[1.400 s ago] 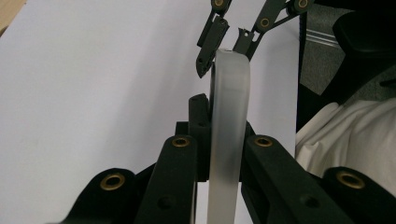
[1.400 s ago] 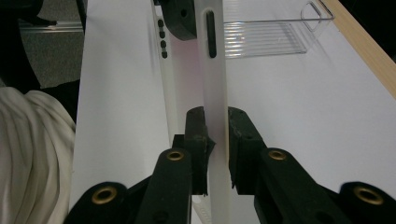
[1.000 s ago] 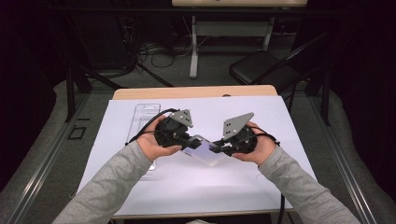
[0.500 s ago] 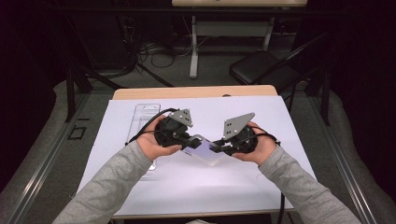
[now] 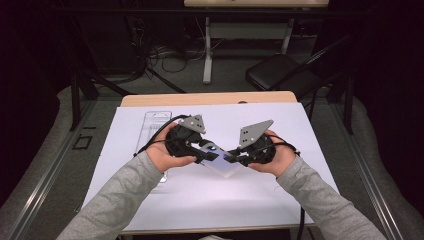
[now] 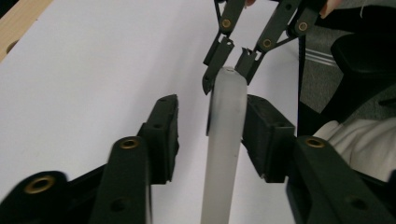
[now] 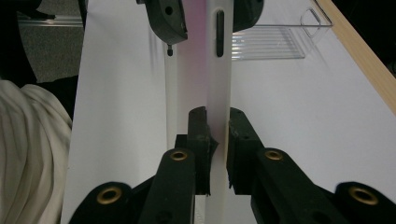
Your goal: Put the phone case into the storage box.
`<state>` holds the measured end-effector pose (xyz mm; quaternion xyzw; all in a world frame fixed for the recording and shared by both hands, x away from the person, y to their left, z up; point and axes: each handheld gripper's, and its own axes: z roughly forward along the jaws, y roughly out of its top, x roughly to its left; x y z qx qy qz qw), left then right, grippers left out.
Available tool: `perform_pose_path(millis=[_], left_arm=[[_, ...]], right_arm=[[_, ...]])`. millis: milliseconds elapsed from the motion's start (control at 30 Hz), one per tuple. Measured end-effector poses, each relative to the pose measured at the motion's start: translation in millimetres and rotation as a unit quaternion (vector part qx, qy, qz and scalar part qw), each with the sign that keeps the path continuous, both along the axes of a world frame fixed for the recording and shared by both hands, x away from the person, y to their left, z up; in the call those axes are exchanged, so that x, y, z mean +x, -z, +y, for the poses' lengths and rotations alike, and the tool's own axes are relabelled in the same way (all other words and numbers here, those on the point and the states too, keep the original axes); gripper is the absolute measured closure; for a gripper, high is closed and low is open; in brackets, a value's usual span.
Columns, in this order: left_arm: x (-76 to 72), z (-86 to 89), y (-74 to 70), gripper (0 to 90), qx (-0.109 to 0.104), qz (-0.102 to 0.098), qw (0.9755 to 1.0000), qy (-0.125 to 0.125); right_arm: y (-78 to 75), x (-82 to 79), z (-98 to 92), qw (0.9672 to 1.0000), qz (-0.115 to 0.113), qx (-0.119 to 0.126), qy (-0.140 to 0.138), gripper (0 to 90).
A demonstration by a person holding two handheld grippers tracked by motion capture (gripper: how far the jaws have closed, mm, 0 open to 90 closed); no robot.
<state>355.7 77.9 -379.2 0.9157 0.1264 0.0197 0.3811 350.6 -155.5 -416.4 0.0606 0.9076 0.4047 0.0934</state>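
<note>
A: Translucent white plate (image 5: 223, 162), held edge-on at frame centre in the high view, just above the white worktop (image 5: 300, 200).

B: Right tool (image 7: 217, 135)?

A: Clenched on the plate's near edge, pads pressing both faces.

B: Left tool (image 6: 210, 123)?

A: Jaws have just been opening. The plate stands between them, against the right-hand pad, a clear gap at the other: released.

B: Elsewhere?

A: Clear plastic tray (image 5: 155, 127), left of centre on the worktop.

Frosted translucent plastic piece (image 6: 224, 140), smooth; matt black plastic left gripper (image 6: 210, 135); clear ribbed plastic tray (image 7: 268, 44); matt white sheet (image 5: 200, 195); wood table edge (image 5: 210, 97).
</note>
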Motion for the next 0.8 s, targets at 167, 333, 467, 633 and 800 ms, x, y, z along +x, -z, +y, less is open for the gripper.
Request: perform_pose_path(millis=[167,333,467,633,800], left_arm=[[1.5,5.0,-0.3,44.3,-0.015,-0.011,0.9996,-0.018],[1.9,9.1,-1.8,40.7,-0.025,-0.023,0.9989,-0.033],[1.6,10.7,-2.1,39.1,-0.033,-0.027,0.9984,-0.037],[1.7,12.9,-3.9,35.8,-0.043,-0.038,0.9974,-0.045],[1.6,15.8,-5.1,33.3,-0.055,-0.043,0.9962,-0.052]], right_arm=[[-0.6,0.3,-1.7,1.0,-0.001,0.002,0.005,82.1],[-1.4,0.1,-2.7,0.9999,-0.001,0.008,0.011,82.1],[-2.0,0.8,-3.2,0.9998,-0.002,0.012,0.017,82.1],[-1.3,1.2,-2.3,0.9997,-0.003,0.012,0.021,82.0],[-1.1,1.8,-1.7,0.9996,-0.003,0.014,0.022,82.1]])
